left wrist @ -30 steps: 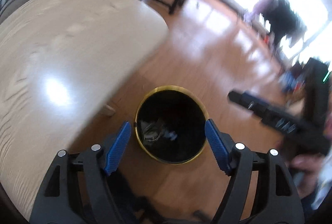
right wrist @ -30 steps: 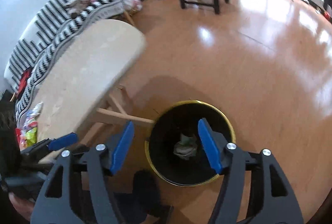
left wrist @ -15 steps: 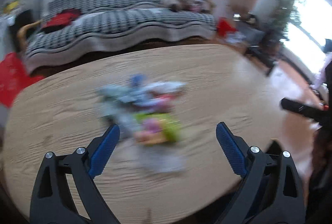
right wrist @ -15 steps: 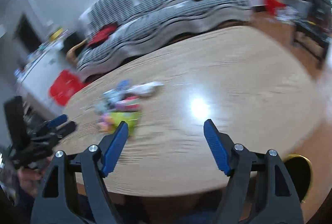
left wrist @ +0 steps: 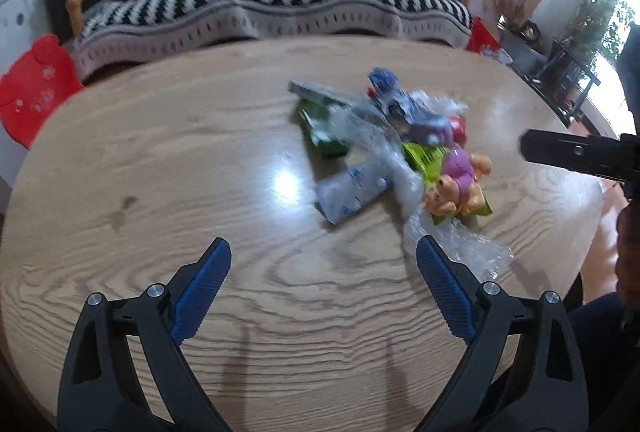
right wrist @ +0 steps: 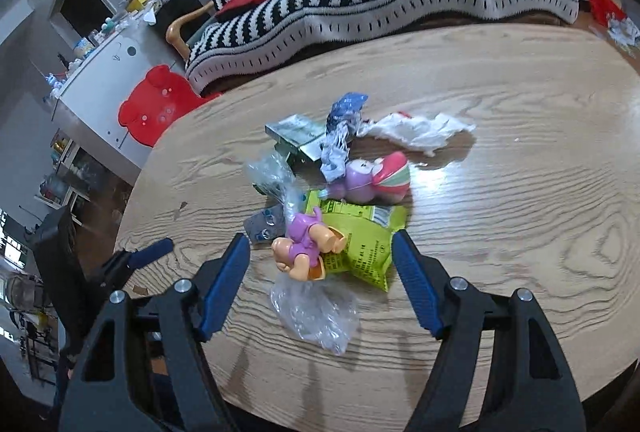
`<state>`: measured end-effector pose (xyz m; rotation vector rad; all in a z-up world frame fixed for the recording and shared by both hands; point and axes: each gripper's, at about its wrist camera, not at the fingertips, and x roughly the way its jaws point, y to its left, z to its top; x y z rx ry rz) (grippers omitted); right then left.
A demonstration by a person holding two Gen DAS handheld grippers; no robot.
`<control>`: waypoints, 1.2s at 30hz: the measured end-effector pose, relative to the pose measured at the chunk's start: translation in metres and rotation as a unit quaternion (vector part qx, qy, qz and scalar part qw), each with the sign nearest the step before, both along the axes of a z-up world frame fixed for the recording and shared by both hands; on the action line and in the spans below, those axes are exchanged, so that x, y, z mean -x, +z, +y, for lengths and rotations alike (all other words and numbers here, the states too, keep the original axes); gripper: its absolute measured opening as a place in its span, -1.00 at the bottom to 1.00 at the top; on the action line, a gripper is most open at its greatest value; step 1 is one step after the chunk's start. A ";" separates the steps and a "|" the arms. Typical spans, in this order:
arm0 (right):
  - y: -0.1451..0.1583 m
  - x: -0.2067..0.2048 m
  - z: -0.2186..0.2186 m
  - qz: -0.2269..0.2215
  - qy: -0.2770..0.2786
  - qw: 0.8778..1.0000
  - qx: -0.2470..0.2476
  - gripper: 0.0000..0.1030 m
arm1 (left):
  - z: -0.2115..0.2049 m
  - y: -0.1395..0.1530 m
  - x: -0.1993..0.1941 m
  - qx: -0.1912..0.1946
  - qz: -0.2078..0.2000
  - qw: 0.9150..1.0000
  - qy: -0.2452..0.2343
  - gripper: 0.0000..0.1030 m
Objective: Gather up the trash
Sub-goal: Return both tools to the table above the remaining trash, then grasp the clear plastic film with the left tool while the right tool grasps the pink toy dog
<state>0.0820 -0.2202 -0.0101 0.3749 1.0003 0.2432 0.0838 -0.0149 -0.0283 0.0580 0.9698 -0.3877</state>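
Wooden table (right wrist: 500, 192), striped sofa behind. Right gripper (right wrist: 320, 252) is empty, jaws closing, above the clear plastic wrap (right wrist: 316, 316) at the near edge — pinch that first. Left gripper (left wrist: 324, 260) gapes wide, empty; the green packet (right wrist: 360, 244) and crumpled tissue (right wrist: 420, 130) lie further toward mid-table.

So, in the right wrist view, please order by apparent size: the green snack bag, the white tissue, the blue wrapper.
1. green snack bag, though it lies nearest the camera, which enlarges it
2. white tissue
3. blue wrapper; the last two look close, so their order is unsure.
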 end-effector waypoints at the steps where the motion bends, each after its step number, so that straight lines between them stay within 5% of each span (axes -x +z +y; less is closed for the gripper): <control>1: -0.003 -0.004 0.002 0.006 0.003 1.000 -0.002 0.30 | -0.005 -0.004 0.001 0.010 0.012 1.000 -0.007 0.77; 11: -0.030 -0.026 0.015 0.045 0.020 0.999 -0.010 0.07 | -0.046 -0.041 0.001 0.055 0.080 0.995 -0.029 0.77; 18: -0.031 -0.031 0.027 0.039 0.027 0.999 0.009 -0.22 | -0.061 -0.048 0.000 0.050 0.073 0.996 -0.018 0.72; 20: -0.031 -0.030 0.029 0.036 0.030 0.999 0.014 -0.23 | -0.064 -0.049 0.001 0.047 0.068 0.996 -0.018 0.54; 22: -0.031 -0.028 0.030 0.033 0.033 0.999 0.015 -0.24 | -0.066 -0.049 0.004 0.043 0.064 0.997 -0.026 0.13; 23: -0.030 -0.029 0.031 0.032 0.036 0.999 0.012 -0.52 | -0.065 -0.049 0.005 0.043 0.064 0.997 -0.028 -0.03; 25: -0.027 -0.027 0.031 0.026 0.040 0.999 0.001 -0.64 | -0.065 -0.049 0.006 0.048 0.072 0.996 -0.028 -0.57; 27: -0.019 -0.024 0.029 0.013 0.039 0.999 0.000 -0.98 | -0.060 -0.047 0.007 0.055 0.079 0.995 -0.022 -0.77; 36: -0.015 -0.017 0.017 0.010 0.039 0.999 -0.021 -0.97 | -0.040 -0.030 0.015 0.065 0.078 0.995 -0.011 -0.92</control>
